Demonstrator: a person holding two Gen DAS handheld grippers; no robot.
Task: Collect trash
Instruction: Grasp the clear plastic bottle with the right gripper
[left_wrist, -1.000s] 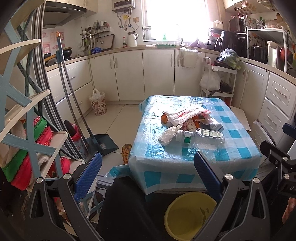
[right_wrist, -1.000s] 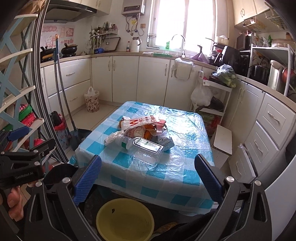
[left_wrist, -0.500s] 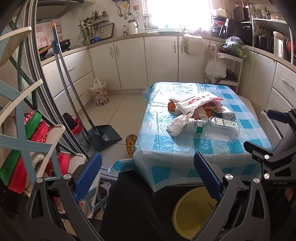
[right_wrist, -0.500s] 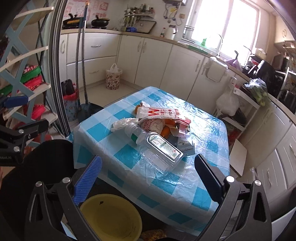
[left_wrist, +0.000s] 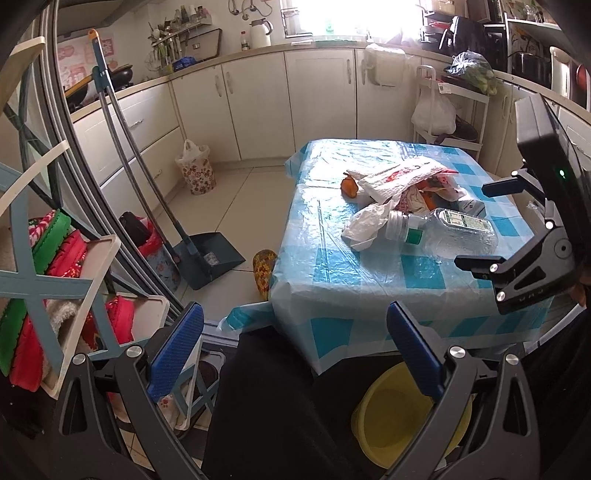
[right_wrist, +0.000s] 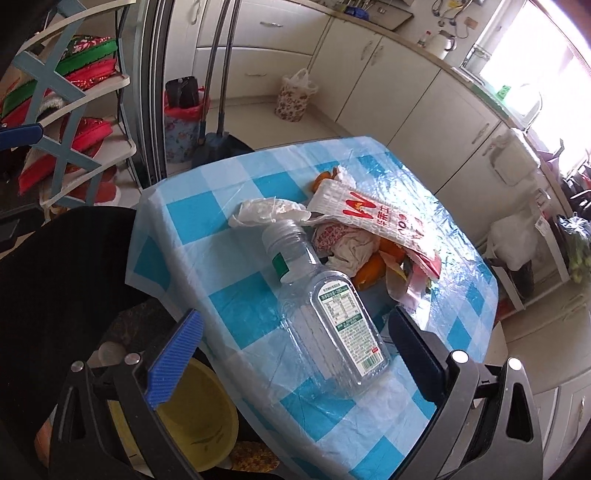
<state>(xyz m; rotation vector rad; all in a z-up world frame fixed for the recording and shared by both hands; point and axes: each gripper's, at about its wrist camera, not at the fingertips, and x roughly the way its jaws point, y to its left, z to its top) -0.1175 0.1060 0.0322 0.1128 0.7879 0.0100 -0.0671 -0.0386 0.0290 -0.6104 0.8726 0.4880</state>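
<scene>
A pile of trash lies on the blue-checked table (left_wrist: 332, 280): a clear plastic bottle (left_wrist: 450, 230) on its side, a crumpled white bag (left_wrist: 365, 225), a red-and-white printed bag (left_wrist: 399, 177), orange peel (left_wrist: 349, 186) and a small box (left_wrist: 472, 206). My left gripper (left_wrist: 295, 350) is open and empty, held before the table's near left corner. My right gripper (right_wrist: 295, 354) is open just above the table's near edge. The bottle (right_wrist: 328, 314) lies straight ahead of it with its base level with the fingertips, not touched. The left wrist view shows the right gripper (left_wrist: 476, 225) beside the bottle.
A yellow basin (left_wrist: 399, 421) sits on the floor under the table's near edge, next to a person's dark-clothed leg (left_wrist: 266, 406). A dustpan and broom (left_wrist: 210, 258) lean at the left by a shelf rack (left_wrist: 55, 258) of cloths. A floral bag bin (left_wrist: 195, 170) stands by the cabinets.
Both grippers have moved forward and tilted down toward the table. The right gripper has come in close over the bottle. Nothing on the table has moved.
</scene>
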